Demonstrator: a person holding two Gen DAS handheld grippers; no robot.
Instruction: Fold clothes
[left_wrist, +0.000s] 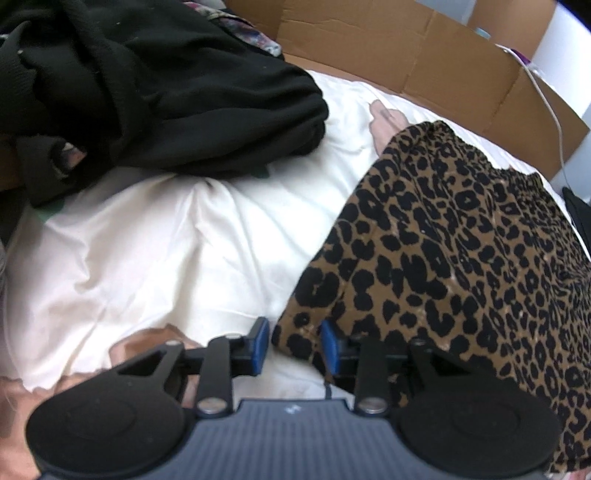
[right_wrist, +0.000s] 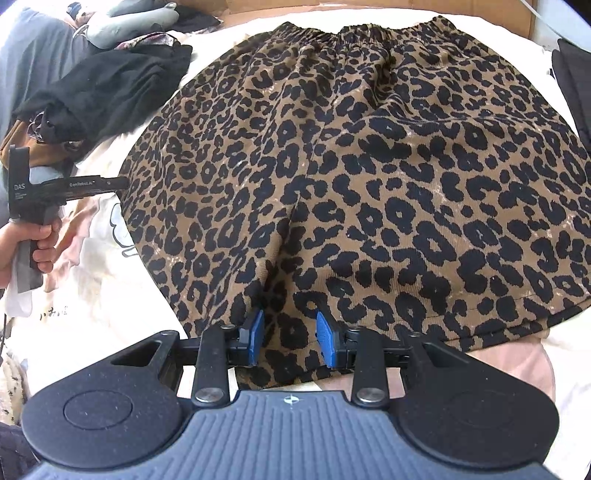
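Black claw (right_wrist: 290, 338) with blue pads (right_wrist: 256, 334), ribbed grey body, silver screws.

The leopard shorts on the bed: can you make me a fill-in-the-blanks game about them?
1. The leopard shorts have black spots on a ____ background.
2. The elastic waistband lies at the edge of the shorts ____ from the right gripper.
3. The heap of clothes beside the shorts is mostly ____ in colour.
4. The shorts lie on a ____ sheet.

Missing words: brown; farthest; black; white
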